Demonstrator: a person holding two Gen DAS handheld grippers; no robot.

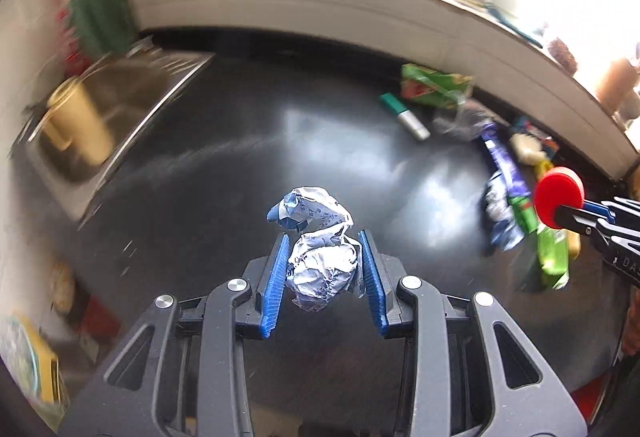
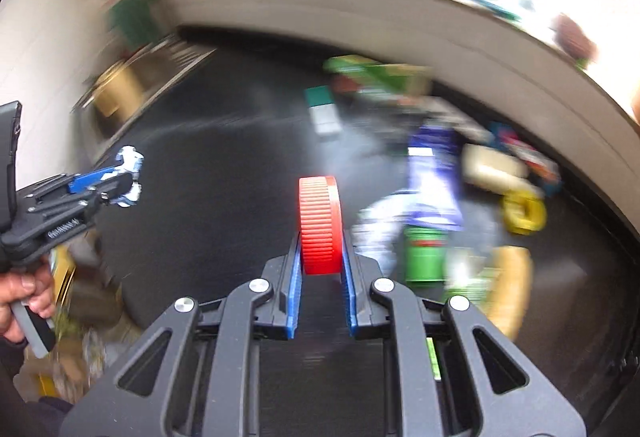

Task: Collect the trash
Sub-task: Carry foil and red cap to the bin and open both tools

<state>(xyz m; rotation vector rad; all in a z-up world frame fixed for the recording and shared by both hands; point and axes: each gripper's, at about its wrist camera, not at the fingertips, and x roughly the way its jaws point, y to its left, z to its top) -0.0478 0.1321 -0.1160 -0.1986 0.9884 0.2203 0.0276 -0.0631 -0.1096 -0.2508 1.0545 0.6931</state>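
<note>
My left gripper (image 1: 324,237) is shut on a crumpled silver-and-blue wrapper (image 1: 320,261), held above the dark countertop (image 1: 224,173); the same gripper (image 2: 128,177) shows at the left of the right wrist view with the wrapper (image 2: 130,161) at its tips. My right gripper (image 2: 321,237) is shut on a red ribbed bottle cap (image 2: 320,225) standing on edge between its blue pads. In the left wrist view that cap (image 1: 558,195) shows at the right, in the right gripper (image 1: 568,213). More trash lies along the counter's right side: a blue wrapper (image 1: 502,161), green packets (image 1: 550,249), a green-and-silver tube (image 1: 404,115).
A steel sink (image 1: 120,105) with a yellow mug (image 1: 78,125) sits at the left. A white wall ledge (image 1: 360,9) runs behind the counter, with jars on it. A green packet (image 1: 434,85) lies at the back. A person's hand (image 2: 24,301) holds the left gripper's handle.
</note>
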